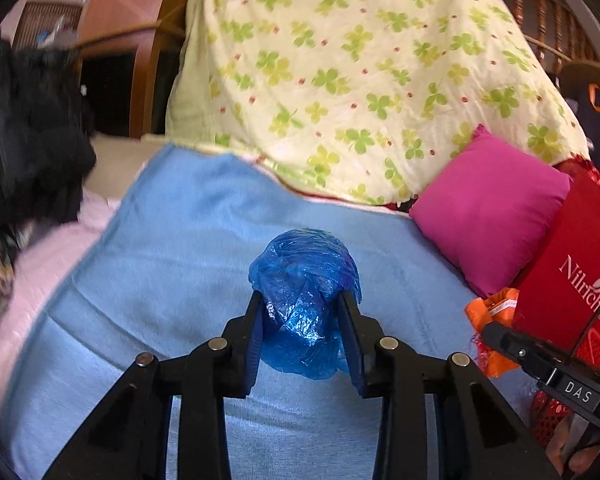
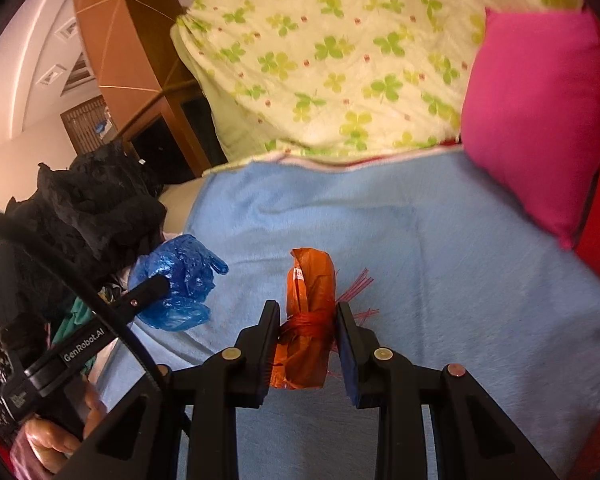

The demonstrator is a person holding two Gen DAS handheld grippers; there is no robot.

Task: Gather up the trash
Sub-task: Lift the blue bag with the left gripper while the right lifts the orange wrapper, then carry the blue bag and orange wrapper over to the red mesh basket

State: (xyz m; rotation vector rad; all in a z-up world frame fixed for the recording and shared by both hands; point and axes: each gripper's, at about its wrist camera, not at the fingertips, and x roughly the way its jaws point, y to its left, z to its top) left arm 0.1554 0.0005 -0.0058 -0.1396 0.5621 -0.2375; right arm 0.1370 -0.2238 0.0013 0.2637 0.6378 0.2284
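gripping crinkled blue plastic bag (image 1: pixel 306 300), bundled orange wrapper (image 2: pixel 310 320)

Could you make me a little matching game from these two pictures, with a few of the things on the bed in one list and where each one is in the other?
Things:
1. blue plastic bag
2. orange plastic bag
3. pink cushion
4. black cloth heap

Places:
A. at the left edge of the blue blanket
B. in the right gripper
C. against the clover-print quilt
D. in the left gripper

Pairs: 1-D, 2-B, 3-C, 4-A
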